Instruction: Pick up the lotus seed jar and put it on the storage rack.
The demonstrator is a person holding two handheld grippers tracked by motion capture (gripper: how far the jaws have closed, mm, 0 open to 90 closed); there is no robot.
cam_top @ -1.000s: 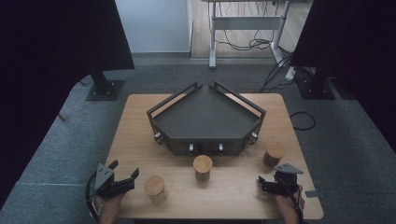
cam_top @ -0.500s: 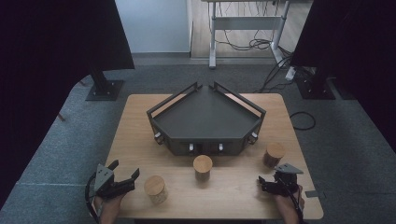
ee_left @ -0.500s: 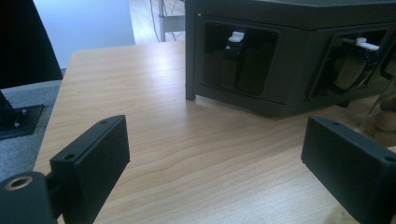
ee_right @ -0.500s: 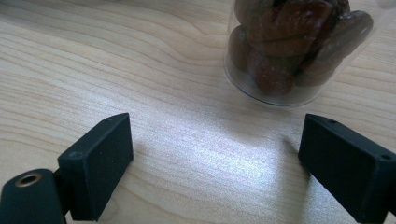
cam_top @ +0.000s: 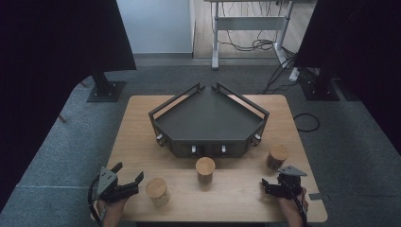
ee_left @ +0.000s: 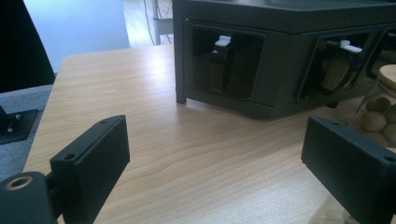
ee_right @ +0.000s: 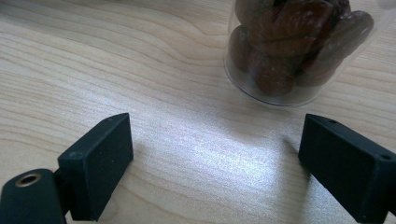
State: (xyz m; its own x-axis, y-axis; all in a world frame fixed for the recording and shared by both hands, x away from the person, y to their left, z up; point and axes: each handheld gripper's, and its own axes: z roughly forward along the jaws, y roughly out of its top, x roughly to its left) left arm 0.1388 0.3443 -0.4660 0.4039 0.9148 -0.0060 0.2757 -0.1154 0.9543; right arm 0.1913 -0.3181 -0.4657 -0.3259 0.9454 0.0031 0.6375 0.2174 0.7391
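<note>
Three clear jars with wooden lids stand on the wooden table (cam_top: 132, 142): a left jar (cam_top: 157, 190), a middle jar (cam_top: 205, 169) and a right jar (cam_top: 277, 156). Behind them sits a dark angular tray (cam_top: 208, 118) with latches along its front wall. My left gripper (cam_top: 128, 172) rests at the front left, open, just left of the left jar. In the left gripper view the open left gripper (ee_left: 219, 158) holds nothing, and a jar of pale nuts (ee_left: 373, 112) stands by the right jaw. My right gripper (cam_top: 266, 187) is open at the front right. In the right gripper view a jar of dark dried fruit (ee_right: 292, 46) stands ahead of the empty right gripper (ee_right: 215, 158).
The tray's front wall (ee_left: 280, 88) has recessed slots with white-tipped latches (ee_left: 223, 42). Grey carpet surrounds the table. Dark stands (cam_top: 106, 87) and a desk frame with cables (cam_top: 250, 33) are behind it. A black cable (cam_top: 306, 122) lies on the floor at right.
</note>
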